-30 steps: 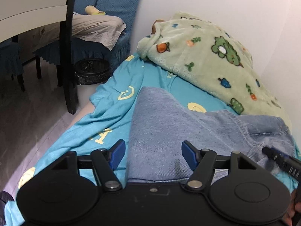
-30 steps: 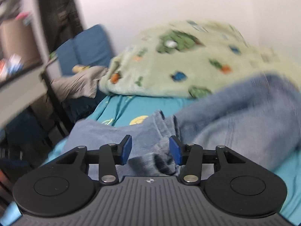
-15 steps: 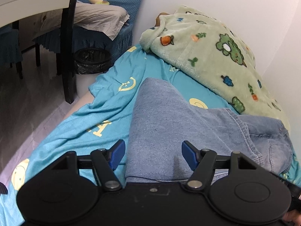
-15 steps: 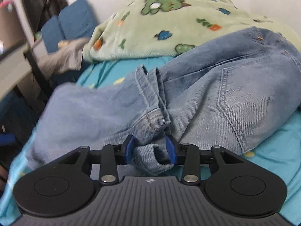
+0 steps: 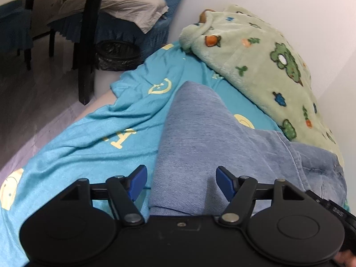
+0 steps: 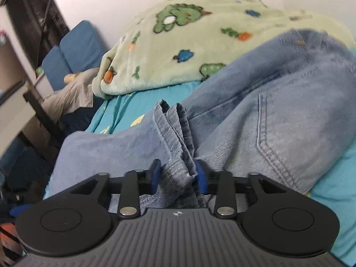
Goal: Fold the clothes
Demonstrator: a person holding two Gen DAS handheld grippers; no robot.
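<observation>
jeans point(image 6: 278, 102) lie on the bed point(image 5: 73, 155), legs doubled over toward the seat. right claw point(image 6: 176, 175) pinches the bunched hems, likely to carry the fold. left claw point(image 5: 180, 182) gapes wide over denim, holding nothing.

A bed point(image 5: 73, 158) covered by a turquoise sheet with yellow smiley faces and letters carries a pair of light blue jeans point(image 5: 207, 138) and, against the wall, a pale green cartoon-print blanket point(image 5: 255, 66)
</observation>
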